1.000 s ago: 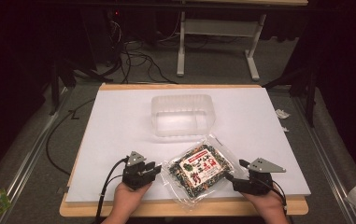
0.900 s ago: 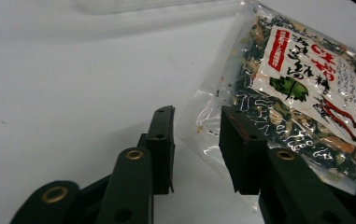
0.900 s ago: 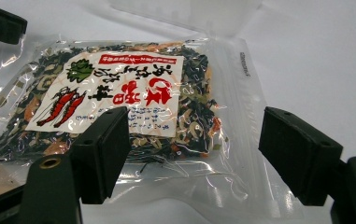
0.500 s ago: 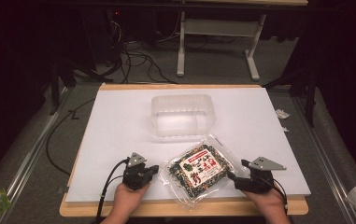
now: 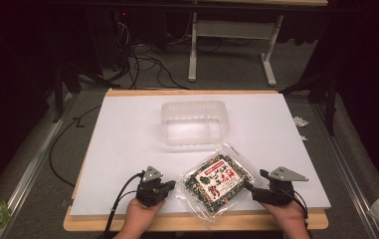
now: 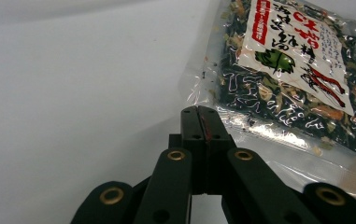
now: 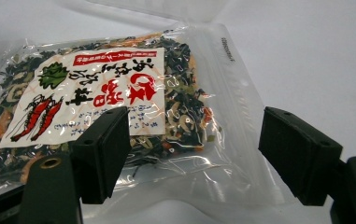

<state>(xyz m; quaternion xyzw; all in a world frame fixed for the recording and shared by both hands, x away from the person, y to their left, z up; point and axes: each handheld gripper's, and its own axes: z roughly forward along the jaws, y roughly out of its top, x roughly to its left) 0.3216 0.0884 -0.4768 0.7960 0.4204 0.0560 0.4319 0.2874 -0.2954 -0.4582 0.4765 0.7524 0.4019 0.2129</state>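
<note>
Flanking a clear plastic packet of dried seaweed mix near the white table's front edge, the left claw sits closed and empty, the right claw wide open.

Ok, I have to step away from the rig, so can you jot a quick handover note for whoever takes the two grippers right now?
Left gripper: jaws shut, holding nothing, tip beside the near-left edge of the snack bag.
Right gripper: jaws open, set on either side of the bag's near-right corner, not closed on it.
The bag lies flat on the white board, label up, in front of the clear plastic tub, which looks empty.
Done: both grippers brought up to the bag.
Left: close the right gripper on the bag, lift it, probably into the tub.
</note>
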